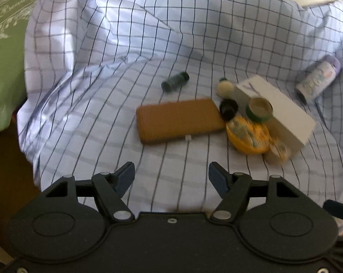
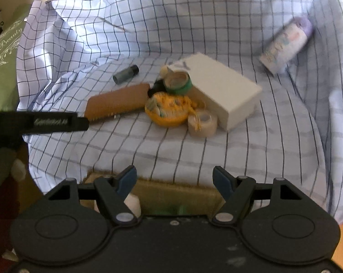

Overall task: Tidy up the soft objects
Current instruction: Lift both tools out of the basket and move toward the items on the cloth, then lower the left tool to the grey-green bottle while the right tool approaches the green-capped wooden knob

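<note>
A light blue checked shirt [image 1: 98,91] lies spread out and rumpled; it also shows in the right wrist view [image 2: 194,145]. On it lie a brown case [image 1: 178,120] [image 2: 119,101], a white box [image 1: 278,107] [image 2: 223,88], a yellow round item [image 1: 248,136] [image 2: 169,109], a green-edged tape roll [image 1: 260,109] [image 2: 178,82], a small dark bottle [image 1: 174,82] [image 2: 125,74] and a lilac-capped bottle [image 1: 319,77] [image 2: 287,43]. My left gripper [image 1: 171,177] is open and empty above the shirt's near part. My right gripper [image 2: 174,182] is open and empty at the shirt's near edge.
A green cloth with white lettering [image 1: 5,34] [image 2: 3,68] lies at the left. A beige tape roll [image 2: 202,122] sits by the white box. An olive box-like thing [image 2: 171,195] lies under my right gripper. The left tool's black body [image 2: 35,121] reaches in from the left.
</note>
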`<state>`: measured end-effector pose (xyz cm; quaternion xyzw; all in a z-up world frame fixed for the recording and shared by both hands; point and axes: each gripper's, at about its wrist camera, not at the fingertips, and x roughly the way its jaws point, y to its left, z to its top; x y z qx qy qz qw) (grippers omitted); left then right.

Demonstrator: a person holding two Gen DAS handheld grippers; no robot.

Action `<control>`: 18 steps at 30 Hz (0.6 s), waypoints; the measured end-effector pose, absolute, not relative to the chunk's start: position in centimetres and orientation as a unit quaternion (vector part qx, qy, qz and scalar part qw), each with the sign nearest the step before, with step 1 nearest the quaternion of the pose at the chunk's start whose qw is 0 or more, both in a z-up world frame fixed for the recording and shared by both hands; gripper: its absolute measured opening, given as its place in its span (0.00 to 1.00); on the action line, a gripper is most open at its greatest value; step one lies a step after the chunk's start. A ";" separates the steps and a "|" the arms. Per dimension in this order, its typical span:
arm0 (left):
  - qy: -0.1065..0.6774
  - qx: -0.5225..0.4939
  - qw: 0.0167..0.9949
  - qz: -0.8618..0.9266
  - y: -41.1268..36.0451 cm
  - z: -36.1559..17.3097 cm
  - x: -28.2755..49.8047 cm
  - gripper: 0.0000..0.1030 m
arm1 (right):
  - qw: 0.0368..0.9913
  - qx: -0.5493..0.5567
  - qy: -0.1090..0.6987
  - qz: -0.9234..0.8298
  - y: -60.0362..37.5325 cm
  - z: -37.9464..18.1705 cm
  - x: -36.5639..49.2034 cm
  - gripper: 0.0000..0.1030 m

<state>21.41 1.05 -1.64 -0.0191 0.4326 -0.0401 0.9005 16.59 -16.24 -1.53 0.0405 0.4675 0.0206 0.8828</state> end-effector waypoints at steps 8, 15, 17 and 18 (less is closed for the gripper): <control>0.435 -0.007 0.900 -0.030 1.1 -2.1 28.8 0.65 | 0.890 0.014 0.454 0.038 -16.1 -0.2 22.9 0.71; 0.460 -0.006 0.887 -0.024 1.2 -3.7 34.6 0.65 | 0.900 -0.006 0.433 0.040 -16.5 1.3 30.1 0.71; 0.469 -0.007 0.883 -0.020 1.4 -4.4 36.1 0.65 | 0.900 -0.010 0.434 0.039 -16.6 1.4 32.4 0.71; 0.472 -0.006 0.881 -0.016 1.5 -4.7 36.7 0.65 | 0.900 -0.014 0.434 0.040 -16.5 1.4 33.4 0.71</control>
